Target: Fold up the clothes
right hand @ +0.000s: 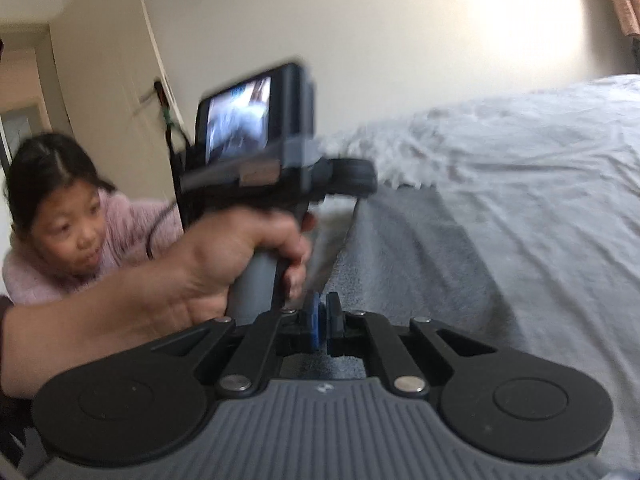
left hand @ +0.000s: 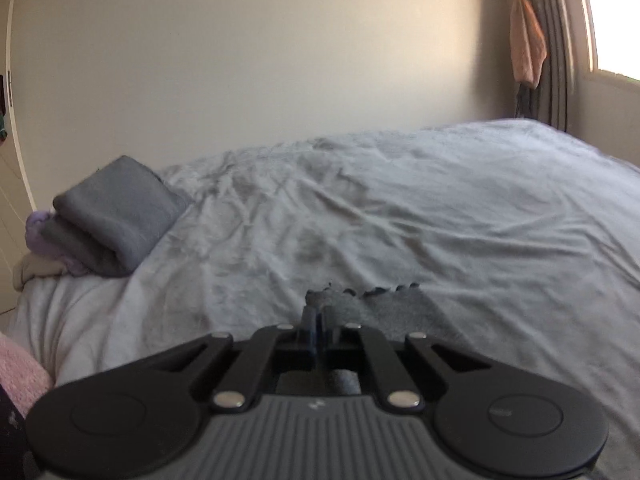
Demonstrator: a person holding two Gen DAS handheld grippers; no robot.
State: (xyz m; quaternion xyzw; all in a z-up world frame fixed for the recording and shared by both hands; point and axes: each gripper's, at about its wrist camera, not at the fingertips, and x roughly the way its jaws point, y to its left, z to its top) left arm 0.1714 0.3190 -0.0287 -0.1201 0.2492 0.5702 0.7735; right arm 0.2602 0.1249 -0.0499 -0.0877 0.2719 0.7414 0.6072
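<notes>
Jaws of both the left gripper [left hand: 319, 314] and the right gripper [right hand: 322, 320] are clenched on the grey garment [right hand: 404, 264], which lies on the bed [left hand: 440, 208] near a folded pile [left hand: 116, 220].

— What's the cloth like?

— A grey fleecy garment [right hand: 408, 264], spread out and lying flat on the bed.

— Where is it against the tongs?

— It stretches forward from the right tongs [right hand: 321, 312]. One ragged corner [left hand: 340, 300] is pinched in the left tongs [left hand: 319, 314], lifted slightly.
</notes>
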